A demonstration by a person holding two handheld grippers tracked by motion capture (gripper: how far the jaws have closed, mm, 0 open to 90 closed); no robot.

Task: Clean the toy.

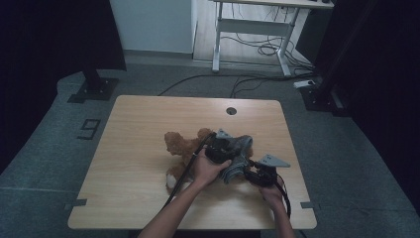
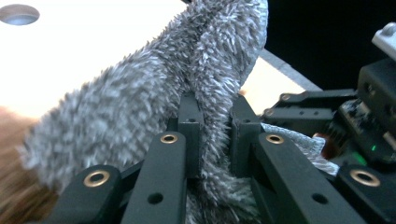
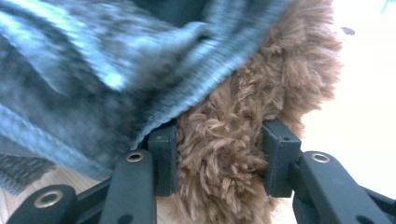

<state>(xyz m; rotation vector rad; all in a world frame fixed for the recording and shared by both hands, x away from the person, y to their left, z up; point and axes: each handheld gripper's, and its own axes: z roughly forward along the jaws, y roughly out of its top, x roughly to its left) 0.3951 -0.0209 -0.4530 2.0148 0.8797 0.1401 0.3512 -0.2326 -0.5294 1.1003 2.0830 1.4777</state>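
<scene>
Wooden table (image 1: 138, 148) bears brown plush toy (image 1: 181, 144); grey floor (image 1: 44, 144) around.

both forearms are bare, no sleeves. the left gripper (image 1: 218, 148) and right gripper (image 1: 260, 174) are black with brass-ringed screw holes; each carries a grey three-cornered plate at 12 o'clock and trails a black cable toward 6 o'clock.

Right gripper (image 3: 219, 158): two black jaws rise from the bottom edge, pressed on a brown furry limb.
Plush toy (image 3: 261, 93): curly brown fur, between the jaws and above them.
Grey garment (image 3: 93, 79): ribbed hem lies over the fur, upper left, blurred.
Table (image 3: 364, 93): pale, at right.
</scene>
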